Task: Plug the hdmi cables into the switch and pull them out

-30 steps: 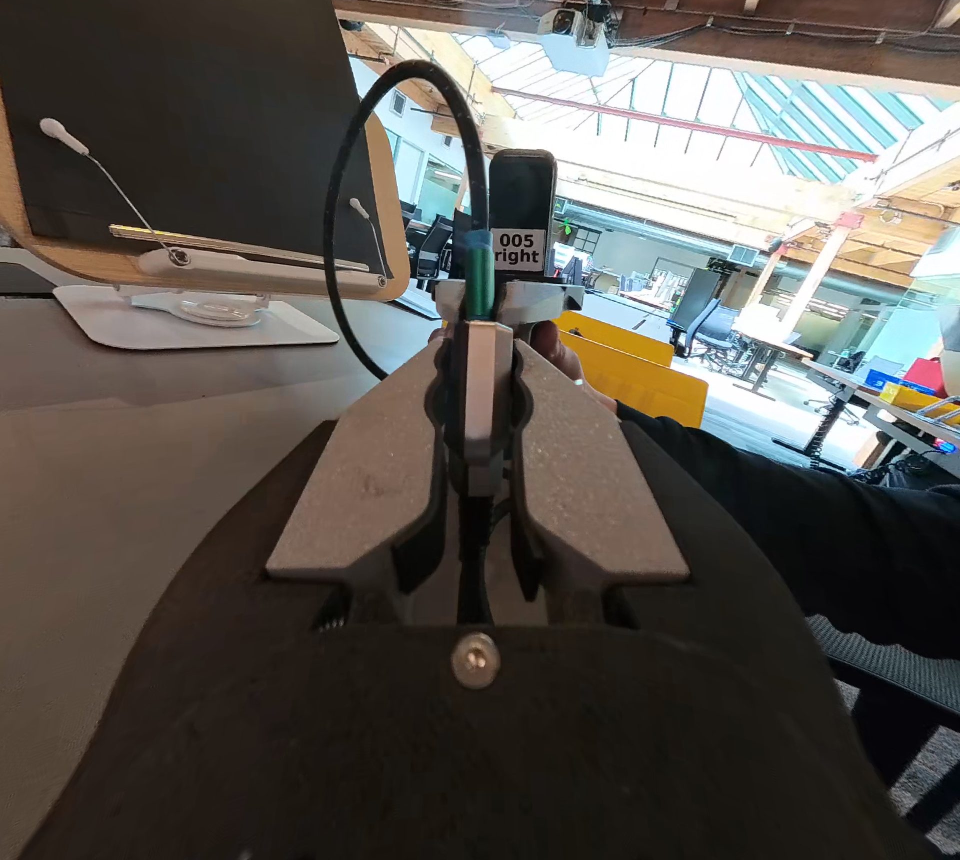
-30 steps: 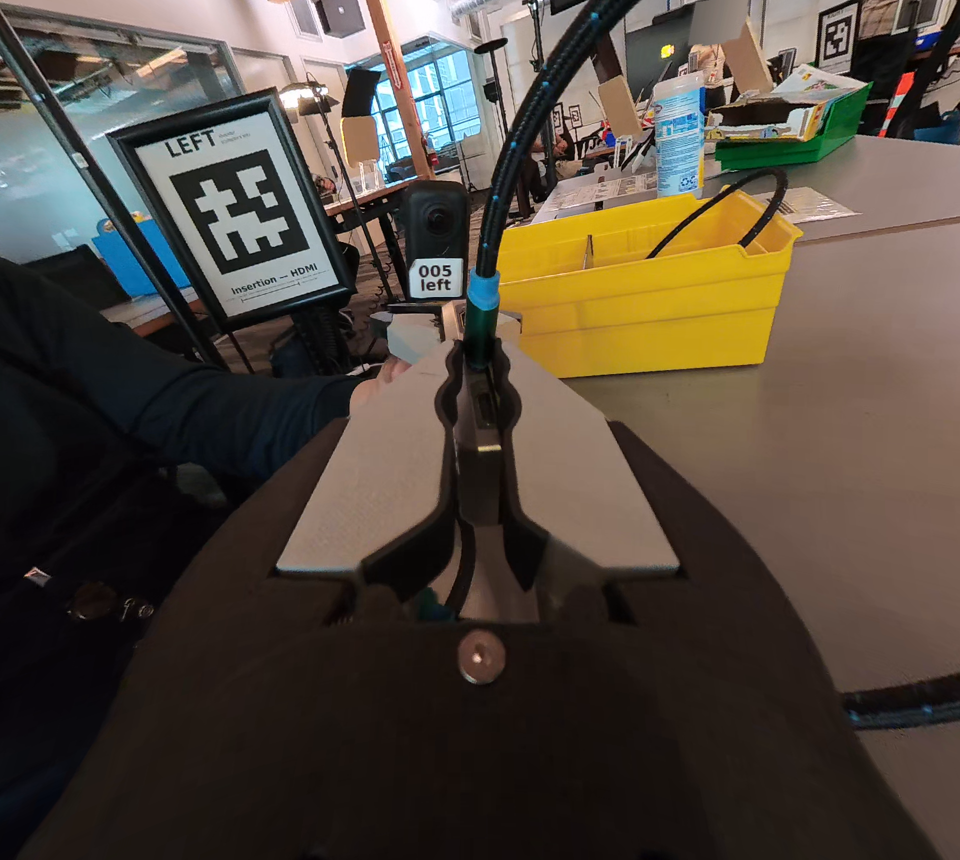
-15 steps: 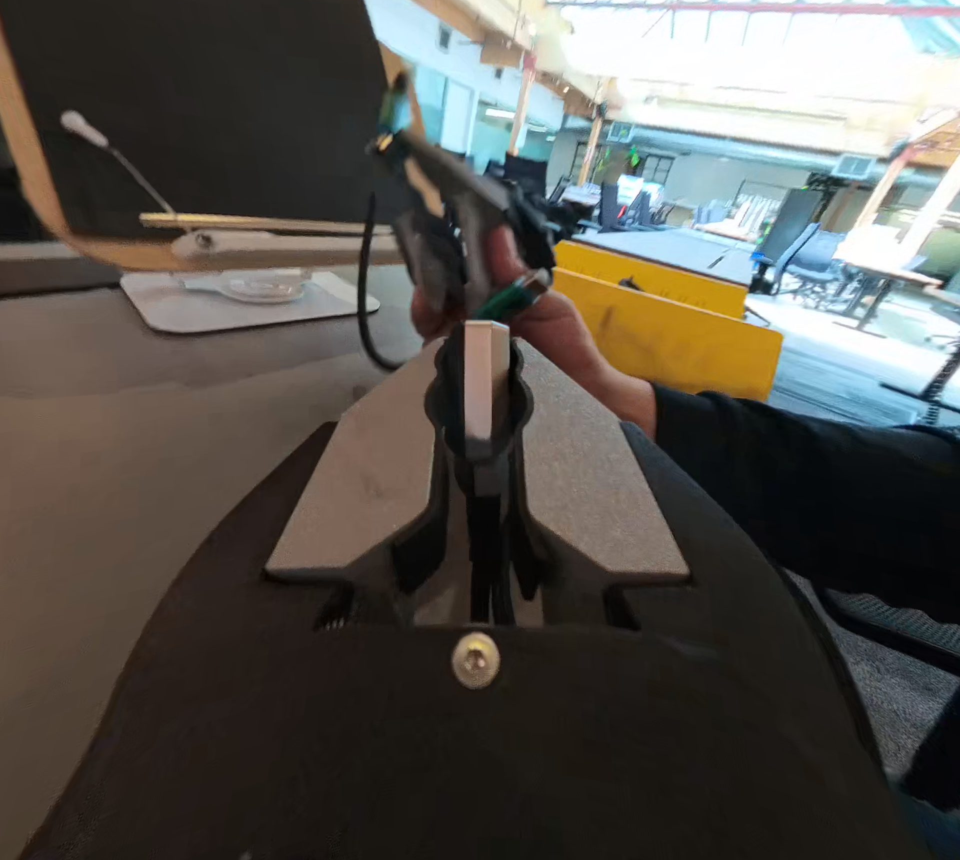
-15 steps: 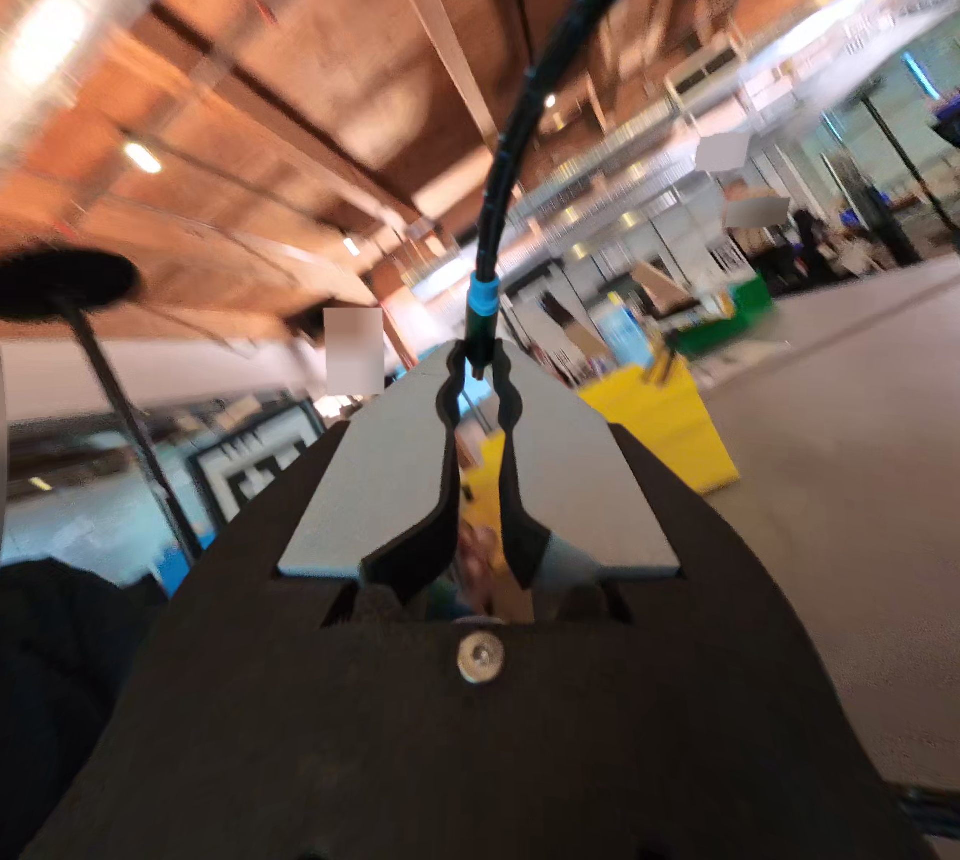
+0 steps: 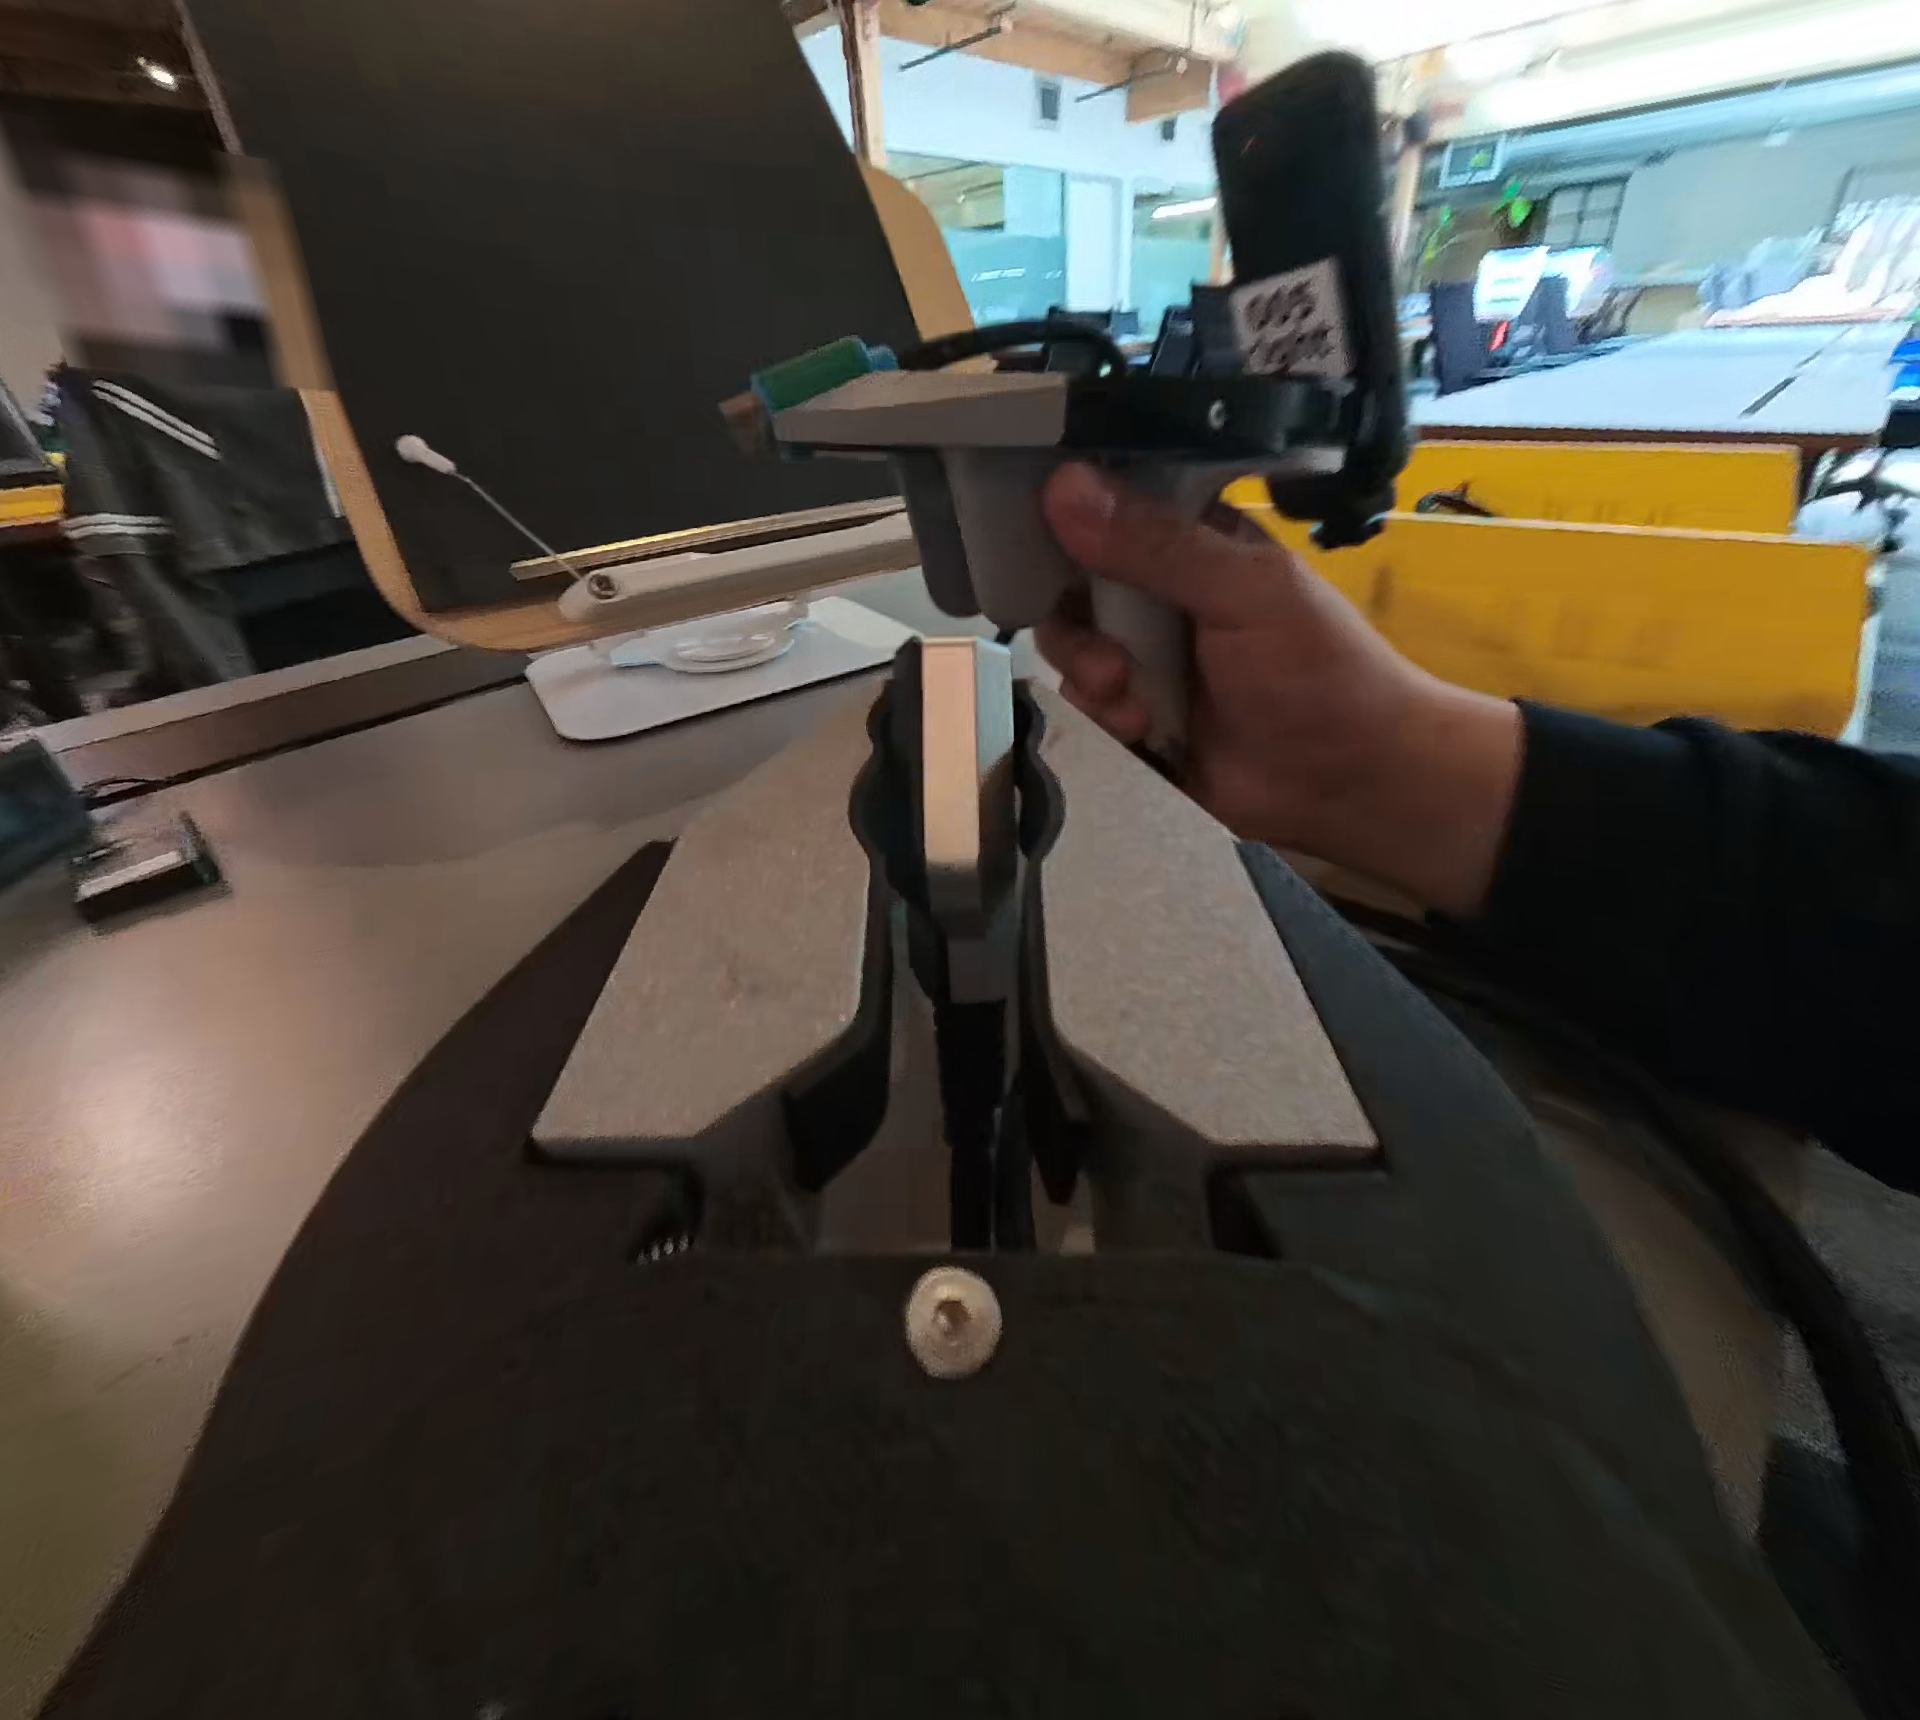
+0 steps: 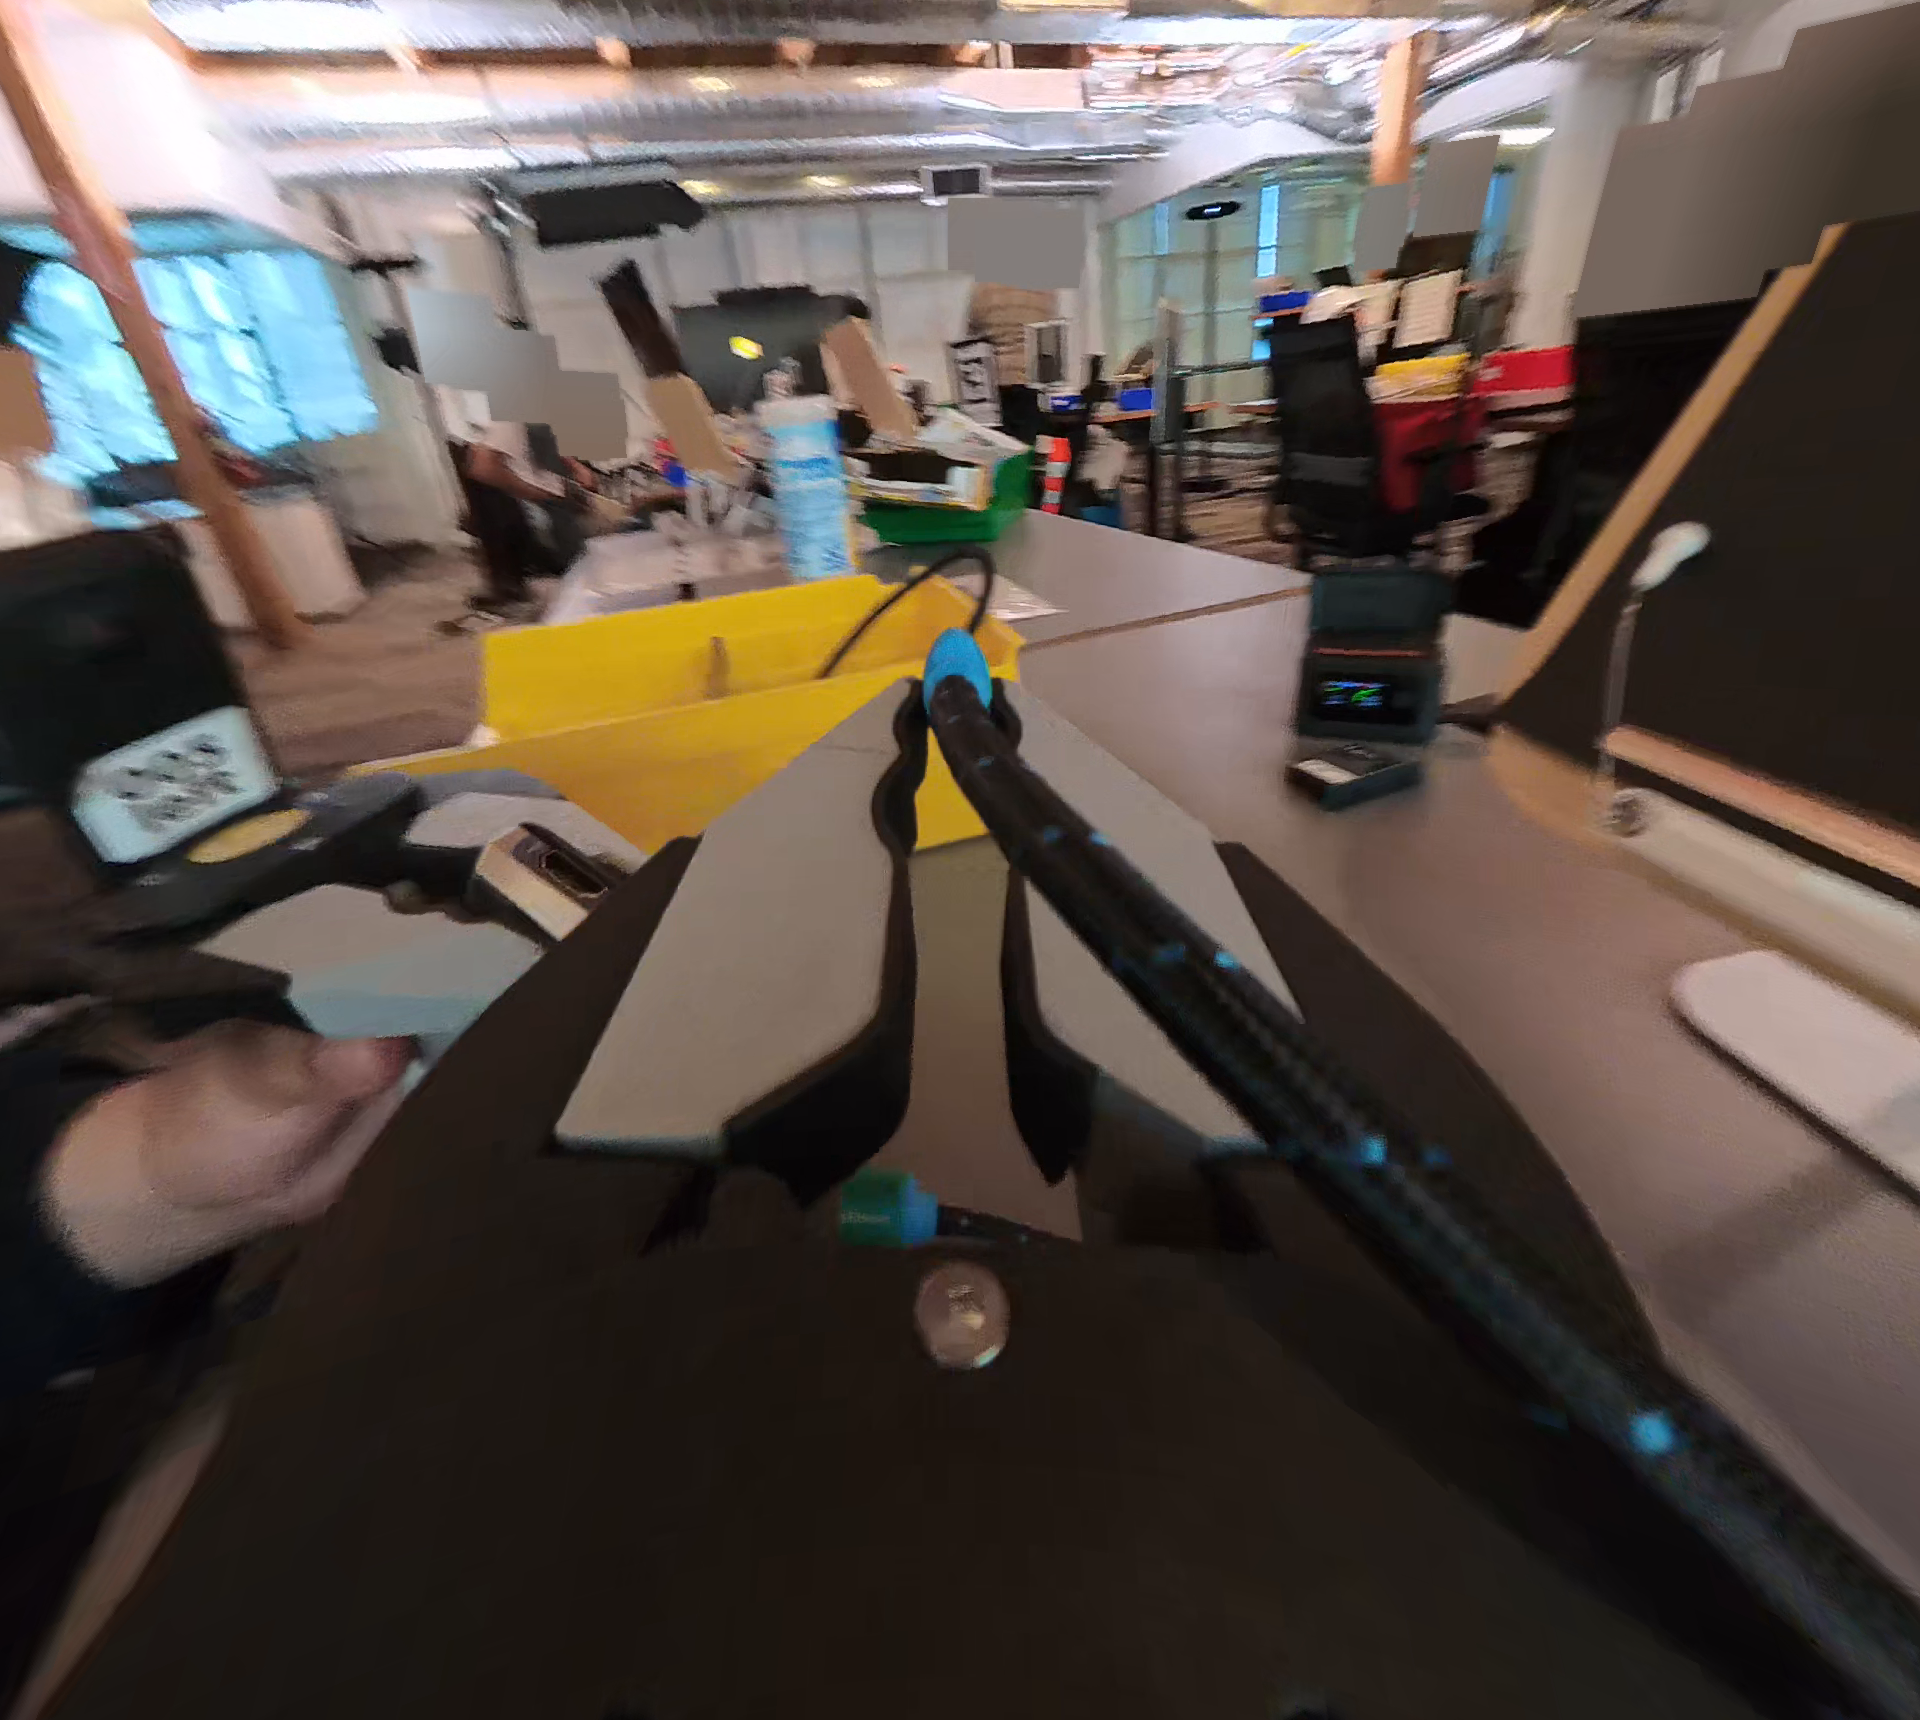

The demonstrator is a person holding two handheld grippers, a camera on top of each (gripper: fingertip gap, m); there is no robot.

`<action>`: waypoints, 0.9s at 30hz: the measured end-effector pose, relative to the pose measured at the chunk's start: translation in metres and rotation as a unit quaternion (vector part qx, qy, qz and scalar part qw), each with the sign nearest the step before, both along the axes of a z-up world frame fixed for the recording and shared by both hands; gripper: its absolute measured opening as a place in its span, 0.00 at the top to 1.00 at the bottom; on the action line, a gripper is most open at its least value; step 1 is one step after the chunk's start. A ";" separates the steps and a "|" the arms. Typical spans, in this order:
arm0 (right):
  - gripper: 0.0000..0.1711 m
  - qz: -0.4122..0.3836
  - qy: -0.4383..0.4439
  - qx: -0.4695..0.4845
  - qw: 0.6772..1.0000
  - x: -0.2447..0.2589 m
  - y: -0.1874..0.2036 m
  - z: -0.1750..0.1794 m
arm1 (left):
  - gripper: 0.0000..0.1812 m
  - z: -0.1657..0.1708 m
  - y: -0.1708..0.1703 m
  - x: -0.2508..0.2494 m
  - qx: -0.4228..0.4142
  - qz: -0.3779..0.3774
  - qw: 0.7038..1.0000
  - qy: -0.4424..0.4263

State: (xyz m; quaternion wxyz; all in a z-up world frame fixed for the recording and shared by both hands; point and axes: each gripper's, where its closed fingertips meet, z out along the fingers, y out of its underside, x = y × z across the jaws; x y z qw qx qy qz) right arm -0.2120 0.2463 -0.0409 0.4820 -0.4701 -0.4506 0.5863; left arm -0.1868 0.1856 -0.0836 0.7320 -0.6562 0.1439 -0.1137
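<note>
Two grippers in play, one in each of two hands. Left gripper pressed tight on one silver HDMI switch, held upright between the fingers, with one black lead trailing back through the gap toward the camera. From the right wrist view, that same switch off to the left with one open port facing across, and below it the left hand, blurred. Right gripper pinching one braided black HDMI cable just behind its blue collar, the cable flecked blue and running back over the right finger toward the lower right. Seen side-on from the left wrist view, right gripper gripped by the right hand, one green-and-blue plug poking past its fingertips, up and apart from the switch, not plugged in. One more green-and-blue plug visible through the gap under the right fingers. On the grey table: one yellow bin with one thin black cable looping out of it, one small black device with a lit screen, one flat black box just in front of it. One black board with a wooden edge beyond the switch.
</note>
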 end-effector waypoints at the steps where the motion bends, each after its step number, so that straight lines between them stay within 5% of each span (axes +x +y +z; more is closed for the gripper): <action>1: 0.96 -0.026 -0.005 0.027 0.999 0.001 0.001 0.001 | 0.90 -0.004 0.004 0.000 -0.010 0.012 1.000 0.012; 8: 0.96 -0.206 -0.036 0.097 0.973 0.017 0.025 0.011 | 0.90 -0.019 0.013 0.008 -0.020 0.077 0.985 0.156; 13: 0.96 -0.140 -0.071 0.102 0.982 0.049 -0.020 0.084 | 0.91 -0.029 0.017 0.018 -0.020 0.090 0.967 0.239; 19: 0.95 -0.089 -0.131 0.133 0.978 0.148 -0.055 0.181 | 0.90 -0.027 0.016 0.016 -0.018 0.086 0.970 0.225; 23: 0.95 -0.094 -0.257 0.094 0.957 0.209 -0.037 0.171 | 0.90 -0.028 0.016 0.017 -0.018 0.083 0.970 0.226; 27: 0.95 -0.069 -0.365 -0.009 0.928 0.256 -0.019 0.113 | 0.90 -0.028 0.015 0.018 -0.014 0.084 0.968 0.237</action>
